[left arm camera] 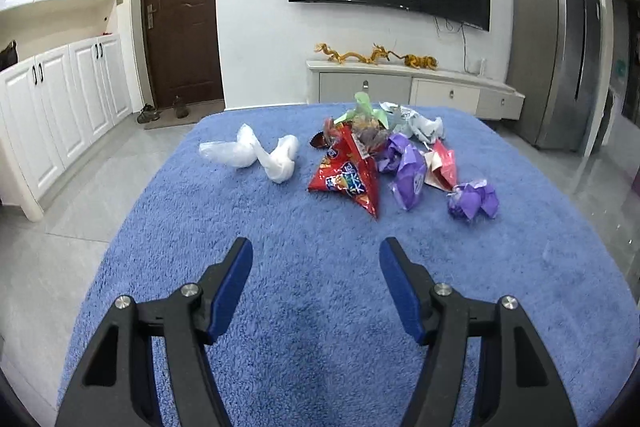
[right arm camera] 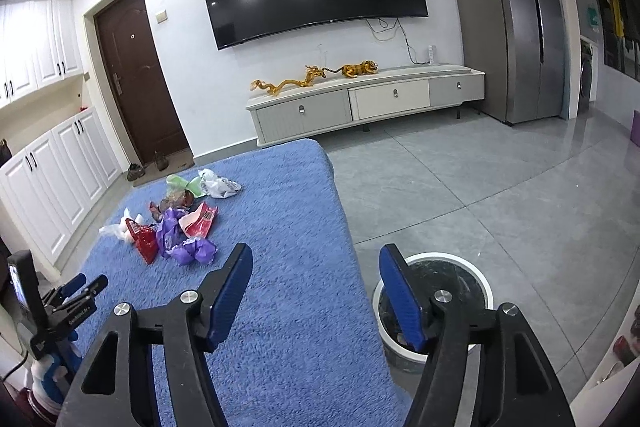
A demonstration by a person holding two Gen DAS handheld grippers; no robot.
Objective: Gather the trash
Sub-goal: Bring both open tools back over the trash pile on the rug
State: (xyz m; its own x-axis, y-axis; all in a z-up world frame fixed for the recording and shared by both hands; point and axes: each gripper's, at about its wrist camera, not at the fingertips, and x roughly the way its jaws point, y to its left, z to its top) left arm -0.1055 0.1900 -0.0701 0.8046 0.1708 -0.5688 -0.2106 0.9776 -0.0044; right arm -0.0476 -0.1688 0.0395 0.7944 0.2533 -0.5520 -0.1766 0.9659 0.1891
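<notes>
I judge the job barely begun: my left gripper [left arm camera: 316, 283] and right gripper [right arm camera: 316, 287] both stand spread and empty, the trash pile [left arm camera: 372, 159] lies far on the blue blanket [left arm camera: 280, 267], and the bin [right arm camera: 436, 303] waits near right.

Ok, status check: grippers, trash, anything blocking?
Left gripper open, empty. Right gripper open, empty, beside the bin. Trash pile untouched on the blue cloth. Nothing blocking.
</notes>
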